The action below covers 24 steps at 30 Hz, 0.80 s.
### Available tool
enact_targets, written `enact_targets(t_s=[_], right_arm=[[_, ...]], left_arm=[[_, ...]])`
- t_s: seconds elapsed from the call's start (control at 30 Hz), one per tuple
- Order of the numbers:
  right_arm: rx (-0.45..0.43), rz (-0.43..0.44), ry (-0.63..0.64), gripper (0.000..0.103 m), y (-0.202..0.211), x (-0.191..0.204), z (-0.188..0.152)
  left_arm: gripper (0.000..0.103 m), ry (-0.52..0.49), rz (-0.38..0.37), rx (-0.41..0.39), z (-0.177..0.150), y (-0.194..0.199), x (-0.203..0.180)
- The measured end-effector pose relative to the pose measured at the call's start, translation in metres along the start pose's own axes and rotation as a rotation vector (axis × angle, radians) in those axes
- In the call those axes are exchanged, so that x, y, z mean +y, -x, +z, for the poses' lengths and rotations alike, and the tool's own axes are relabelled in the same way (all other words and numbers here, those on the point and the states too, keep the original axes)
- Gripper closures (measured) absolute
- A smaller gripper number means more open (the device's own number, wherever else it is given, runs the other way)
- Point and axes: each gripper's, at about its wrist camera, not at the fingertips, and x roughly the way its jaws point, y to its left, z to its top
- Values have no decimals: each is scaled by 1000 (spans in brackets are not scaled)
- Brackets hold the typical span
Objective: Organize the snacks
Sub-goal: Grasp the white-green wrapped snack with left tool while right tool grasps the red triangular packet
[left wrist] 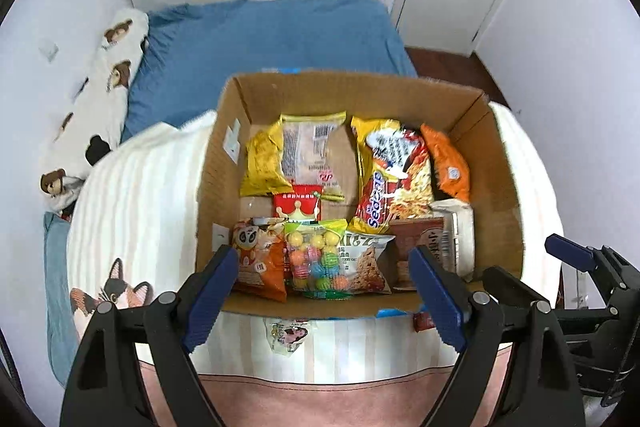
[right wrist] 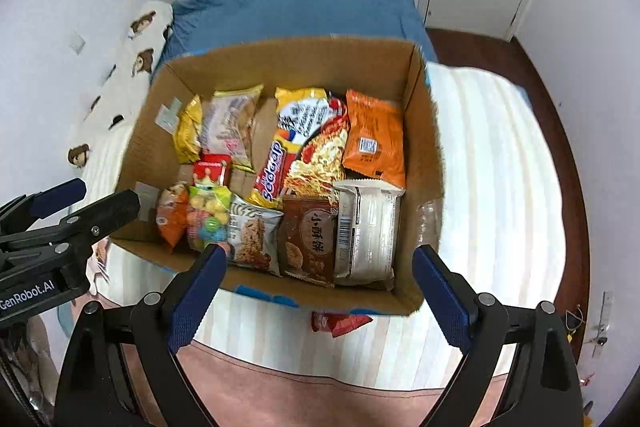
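With the left gripper (left wrist: 324, 291) and right gripper (right wrist: 316, 297) both spread and empty, the red packet (right wrist: 340, 323) wedged beside the cardboard box (right wrist: 424, 131) on the bed (right wrist: 492, 187) could be overlooked.

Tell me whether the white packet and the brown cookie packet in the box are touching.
Touching. The right wrist view shows the white packet lying edge to edge against the brown cookie packet, with no cardboard visible between them.

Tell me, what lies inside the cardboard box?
The cardboard box holds snack packets, among them a noodle packet, an orange packet, a white packet and a bag of coloured balls. Anything beneath these packets is covered.
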Motion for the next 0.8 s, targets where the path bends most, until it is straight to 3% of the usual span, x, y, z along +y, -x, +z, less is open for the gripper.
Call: enact_targets(t_s=[0.17,0.37,0.5,0.63,0.8], right_arm=[[-82,-8,12,7,32,8,-17],[-115,42,7,7,51,16,-37],[-110,86,-16,7,50,12,-59],[-48,122,-90,7,17,-4,-82],[25,153,-198,7,-42,-27,-105]], left_arm=[[16,-13,8,-78,-17,31,-4],[16,14,24,-154,-41,57,3],[16,36,27,-162,-61,58,12],[16,47,39,-94,-85,29,24],[16,66,70,72,-109,-41,38]])
